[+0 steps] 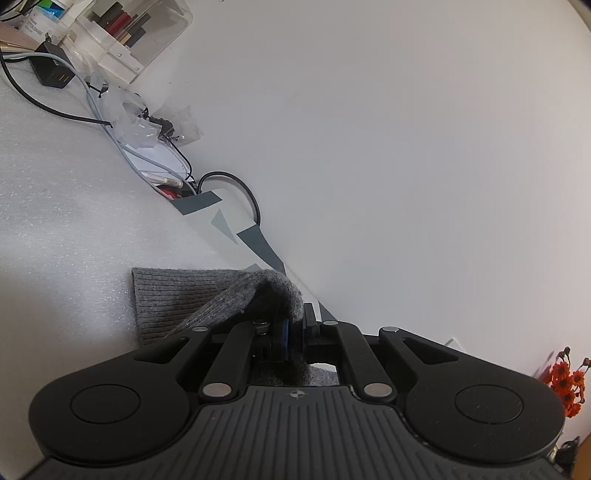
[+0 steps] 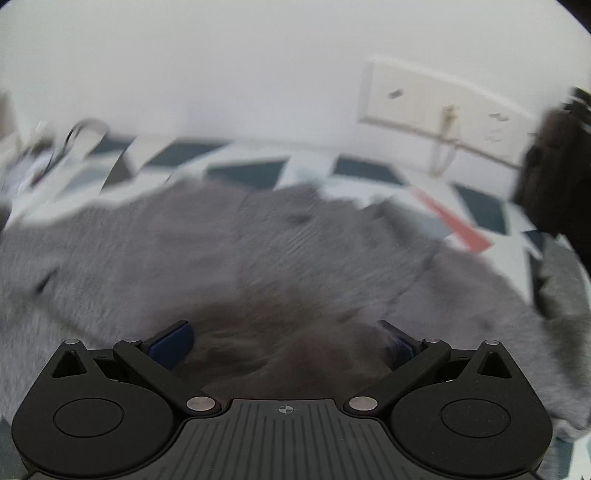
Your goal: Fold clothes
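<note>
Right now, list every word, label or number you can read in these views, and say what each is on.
None can be read.
White container, top left of the left wrist view: printed lines, too small and blurred to read.
Wall panel in the right wrist view: blurred marks, not legible.
Grey knit garment: no label showing.

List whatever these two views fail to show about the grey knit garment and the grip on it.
- Left wrist view: the jaws of the left gripper are shut on a fold of the grey knit garment; the gripper body hides the rest of it.
- Right wrist view: motion blur smears the garment, so its shape is unreadable.
- Right gripper: jaws open over cloth; contact is unclear.
</note>
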Action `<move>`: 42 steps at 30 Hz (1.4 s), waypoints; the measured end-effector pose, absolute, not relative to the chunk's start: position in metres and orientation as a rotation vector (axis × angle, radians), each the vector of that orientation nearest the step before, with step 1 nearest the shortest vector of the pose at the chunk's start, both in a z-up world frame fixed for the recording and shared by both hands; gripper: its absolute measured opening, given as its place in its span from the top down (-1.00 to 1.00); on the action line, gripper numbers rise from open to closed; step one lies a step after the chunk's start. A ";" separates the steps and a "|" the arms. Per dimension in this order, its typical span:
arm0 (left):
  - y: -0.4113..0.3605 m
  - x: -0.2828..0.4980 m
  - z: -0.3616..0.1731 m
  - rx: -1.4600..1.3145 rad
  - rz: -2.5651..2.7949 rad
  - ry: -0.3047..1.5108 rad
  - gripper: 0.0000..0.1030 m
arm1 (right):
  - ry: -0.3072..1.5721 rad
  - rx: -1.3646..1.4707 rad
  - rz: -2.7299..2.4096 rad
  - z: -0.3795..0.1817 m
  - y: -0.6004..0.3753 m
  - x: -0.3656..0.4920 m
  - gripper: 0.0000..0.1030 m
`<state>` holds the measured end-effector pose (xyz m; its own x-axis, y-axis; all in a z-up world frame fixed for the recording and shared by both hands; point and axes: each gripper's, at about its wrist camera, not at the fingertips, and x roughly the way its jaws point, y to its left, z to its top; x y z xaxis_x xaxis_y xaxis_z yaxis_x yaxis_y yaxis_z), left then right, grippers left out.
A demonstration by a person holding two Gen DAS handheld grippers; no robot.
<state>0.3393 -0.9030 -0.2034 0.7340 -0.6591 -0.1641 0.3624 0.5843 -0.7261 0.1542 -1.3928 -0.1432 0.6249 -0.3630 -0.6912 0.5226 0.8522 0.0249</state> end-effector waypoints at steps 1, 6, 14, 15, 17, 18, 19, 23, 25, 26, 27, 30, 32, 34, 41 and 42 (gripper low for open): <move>-0.903 0.339 -0.203 -0.725 -0.618 0.448 0.89 | 0.714 0.273 -0.548 -0.139 -1.403 0.147 -0.99; -0.904 0.340 -0.203 -0.717 -0.615 0.450 0.89 | 0.765 0.326 -0.701 -0.147 -1.441 0.127 -0.99; -0.904 0.339 -0.202 -0.719 -0.608 0.450 0.89 | 0.861 0.280 -0.658 -0.155 -1.430 0.101 -0.99; -0.904 0.339 -0.202 -0.718 -0.607 0.450 0.89 | 0.850 0.294 -0.675 -0.151 -1.432 0.098 -0.99; -0.904 0.339 -0.202 -0.717 -0.608 0.452 0.89 | 0.799 0.346 -0.683 -0.141 -1.437 0.093 -0.99; -0.904 0.339 -0.202 -0.716 -0.608 0.452 0.89 | 0.759 0.381 -0.669 -0.135 -1.438 0.091 -0.99; -0.904 0.339 -0.202 -0.716 -0.608 0.453 0.89 | 0.720 0.416 -0.655 -0.129 -1.440 0.090 -0.99; -0.904 0.339 -0.201 -0.717 -0.608 0.455 0.89 | 0.702 0.398 -0.627 -0.124 -1.434 0.111 -0.99; -0.903 0.339 -0.202 -0.723 -0.606 0.454 0.89 | 0.745 0.390 -0.611 -0.133 -1.432 0.124 -0.99; -0.902 0.339 -0.202 -0.727 -0.605 0.454 0.89 | 0.770 0.389 -0.602 -0.139 -1.431 0.129 -0.99; -0.902 0.338 -0.203 -0.730 -0.604 0.453 0.89 | 0.790 0.386 -0.600 -0.144 -1.430 0.132 -0.99; -0.902 0.339 -0.203 -0.732 -0.606 0.454 0.89 | 0.807 0.355 -0.627 -0.153 -1.429 0.128 -0.99; -0.902 0.340 -0.203 -0.731 -0.609 0.457 0.89 | 0.808 0.348 -0.645 -0.154 -1.431 0.121 -0.99; -0.903 0.340 -0.203 -0.729 -0.611 0.459 0.89 | 0.812 0.345 -0.662 -0.155 -1.434 0.114 -0.99; -0.903 0.340 -0.203 -0.731 -0.610 0.458 0.89 | 0.774 0.327 -0.724 -0.149 -1.441 0.089 -0.99; -0.903 0.341 -0.203 -0.730 -0.610 0.459 0.89 | 0.744 0.343 -0.700 -0.146 -1.440 0.085 -0.99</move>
<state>0.3405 -0.9027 -0.2030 0.7346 -0.6553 -0.1760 0.3500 0.5882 -0.7291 0.0847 -1.4403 -0.1461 0.5270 -0.4562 -0.7170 0.6876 0.7247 0.0443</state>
